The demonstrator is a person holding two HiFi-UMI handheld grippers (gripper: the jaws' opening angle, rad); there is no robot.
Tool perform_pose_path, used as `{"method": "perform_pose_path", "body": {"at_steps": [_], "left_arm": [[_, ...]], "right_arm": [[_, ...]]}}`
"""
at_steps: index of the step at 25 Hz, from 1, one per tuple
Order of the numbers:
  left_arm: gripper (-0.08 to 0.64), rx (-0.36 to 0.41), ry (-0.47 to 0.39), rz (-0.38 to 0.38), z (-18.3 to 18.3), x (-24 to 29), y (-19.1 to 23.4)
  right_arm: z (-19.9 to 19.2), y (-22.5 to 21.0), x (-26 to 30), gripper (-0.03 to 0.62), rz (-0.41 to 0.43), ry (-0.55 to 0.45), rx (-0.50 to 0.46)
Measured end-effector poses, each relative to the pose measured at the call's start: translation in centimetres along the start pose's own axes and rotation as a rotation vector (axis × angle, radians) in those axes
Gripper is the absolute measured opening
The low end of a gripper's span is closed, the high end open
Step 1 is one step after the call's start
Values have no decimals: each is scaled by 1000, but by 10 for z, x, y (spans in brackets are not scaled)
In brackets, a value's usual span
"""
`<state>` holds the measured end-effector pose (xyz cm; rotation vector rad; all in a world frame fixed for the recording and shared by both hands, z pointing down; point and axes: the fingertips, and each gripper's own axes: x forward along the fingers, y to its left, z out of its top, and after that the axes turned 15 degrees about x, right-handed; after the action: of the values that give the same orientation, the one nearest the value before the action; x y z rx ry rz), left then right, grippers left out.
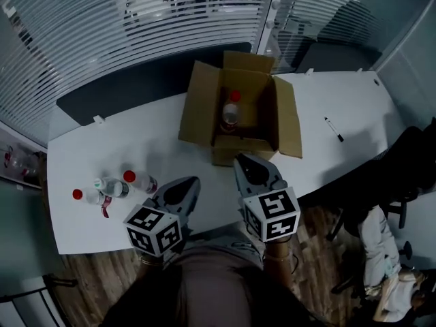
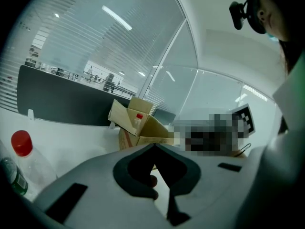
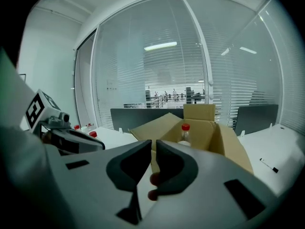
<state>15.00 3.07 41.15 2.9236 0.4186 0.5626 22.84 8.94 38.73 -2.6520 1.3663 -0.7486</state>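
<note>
Left gripper [image 1: 193, 181] is hovering at the table [image 1: 340, 94] edge, jaws together, gripping nothing. Three bottles [image 1: 116, 187] are sitting just to its left. Right gripper [image 1: 239, 160] is pointing at the cardboard box [image 1: 199, 104], jaws all but touching, empty. A red-capped bottle [image 1: 231, 114] is standing upright inside the box. Judgement: the bottles are looking light, smooth and slightly squashy, so the mid-body below the cap suits a grip best. Label print is too small to read.
</note>
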Motion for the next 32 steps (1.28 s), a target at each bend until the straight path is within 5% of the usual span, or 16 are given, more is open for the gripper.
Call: {"method": "perform_pose_path", "body": {"at_steps": [17, 32], "left_arm": [[6, -34, 21, 128, 0, 37, -23], [6, -57, 52, 157, -6, 7, 19]], "right_arm": [[35, -55, -5, 40, 104, -21, -34], [56, -52, 22, 52, 51, -39, -2]]}}
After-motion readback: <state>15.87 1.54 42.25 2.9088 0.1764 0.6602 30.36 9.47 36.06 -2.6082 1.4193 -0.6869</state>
